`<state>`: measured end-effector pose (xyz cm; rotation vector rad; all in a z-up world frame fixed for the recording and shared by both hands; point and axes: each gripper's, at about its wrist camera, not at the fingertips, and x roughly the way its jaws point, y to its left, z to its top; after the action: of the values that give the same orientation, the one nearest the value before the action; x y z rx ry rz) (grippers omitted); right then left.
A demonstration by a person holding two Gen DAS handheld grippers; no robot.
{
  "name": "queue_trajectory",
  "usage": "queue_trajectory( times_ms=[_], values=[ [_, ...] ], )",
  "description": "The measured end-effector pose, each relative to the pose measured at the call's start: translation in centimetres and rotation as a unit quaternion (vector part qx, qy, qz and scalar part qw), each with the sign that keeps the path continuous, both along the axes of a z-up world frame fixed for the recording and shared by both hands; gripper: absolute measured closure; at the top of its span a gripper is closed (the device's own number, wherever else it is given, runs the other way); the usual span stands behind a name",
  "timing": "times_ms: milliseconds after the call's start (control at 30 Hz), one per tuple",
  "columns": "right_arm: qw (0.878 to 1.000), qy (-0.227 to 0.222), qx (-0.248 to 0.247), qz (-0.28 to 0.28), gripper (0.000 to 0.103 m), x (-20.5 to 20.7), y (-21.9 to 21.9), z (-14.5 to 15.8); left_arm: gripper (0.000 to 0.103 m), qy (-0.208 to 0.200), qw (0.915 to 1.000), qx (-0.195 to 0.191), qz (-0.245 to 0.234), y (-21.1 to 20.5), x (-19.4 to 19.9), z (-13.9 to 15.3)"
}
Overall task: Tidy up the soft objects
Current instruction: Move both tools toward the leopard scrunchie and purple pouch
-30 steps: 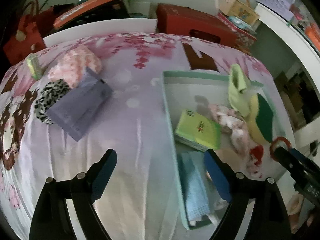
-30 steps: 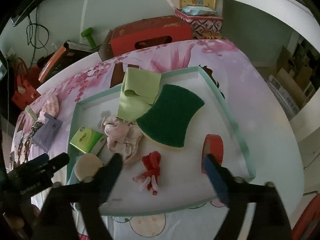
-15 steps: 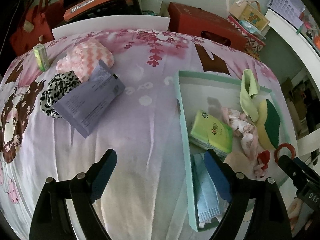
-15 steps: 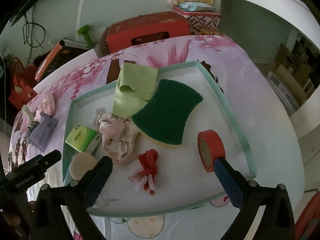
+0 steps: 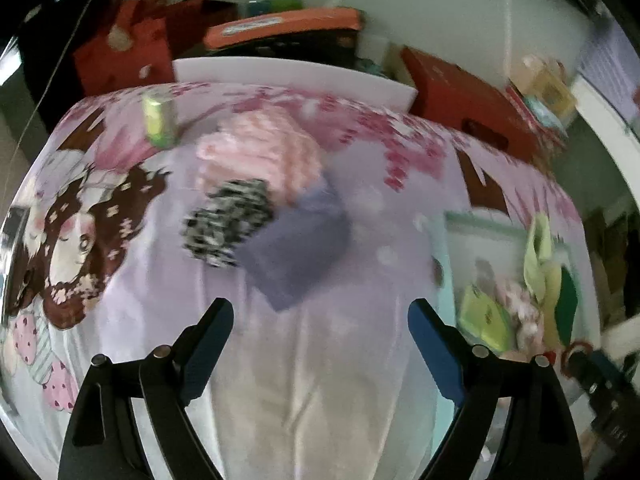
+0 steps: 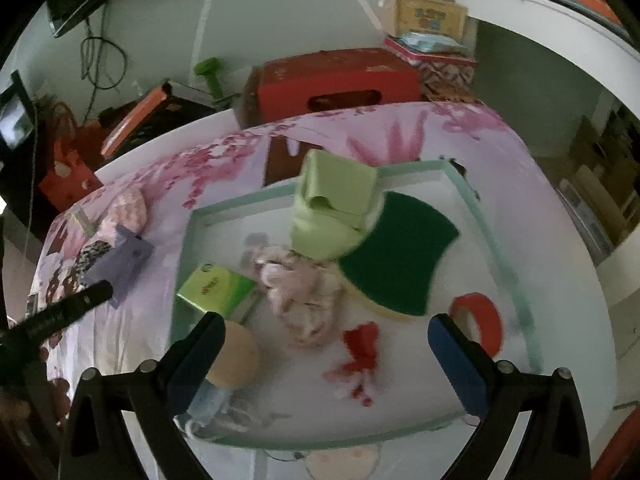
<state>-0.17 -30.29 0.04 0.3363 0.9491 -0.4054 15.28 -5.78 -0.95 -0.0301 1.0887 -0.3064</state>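
My left gripper (image 5: 320, 344) is open and empty above the purple cloth, just short of a purple pouch (image 5: 298, 252). Beside the pouch lie a black-and-white scrunchie (image 5: 228, 222) and a pink cloth (image 5: 260, 152). My right gripper (image 6: 324, 356) is open and empty over the mint tray (image 6: 500, 240). The tray holds a green sponge (image 6: 396, 252), a light green cloth (image 6: 332, 204), a pink fabric bundle (image 6: 304, 292), a red hair tie (image 6: 360, 348), a green tissue pack (image 6: 216, 288), a beige puff (image 6: 236, 356) and a red tape roll (image 6: 476, 320).
A small green pack (image 5: 160, 124) lies at the far left of the cloth. Red boxes (image 6: 336, 80), an orange-lidded case (image 5: 280, 28) and a red bag (image 5: 120, 52) stand behind the table. A white counter (image 6: 560, 20) is at the right.
My left gripper has swung left, away from the tray and toward the purple pouch and scrunchie. My right gripper has moved lower and closer over the tray. Both stay open.
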Motion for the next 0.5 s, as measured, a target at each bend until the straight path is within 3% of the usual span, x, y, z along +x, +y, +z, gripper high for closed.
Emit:
queue_trajectory(
  times_ms=[333, 500],
  values=[
    [0.999, -0.010, -0.001, 0.048, 0.000, 2.5, 3.6, 0.1, 0.014, -0.011, 0.9988, -0.011, 0.047, 4.6, 2.7, 0.7],
    [0.998, -0.024, 0.007, 0.061, 0.000, 3.8, 5.0, 0.9, 0.014, -0.001, 0.9940, -0.060, 0.091, 8.4, 4.4, 0.5]
  ],
)
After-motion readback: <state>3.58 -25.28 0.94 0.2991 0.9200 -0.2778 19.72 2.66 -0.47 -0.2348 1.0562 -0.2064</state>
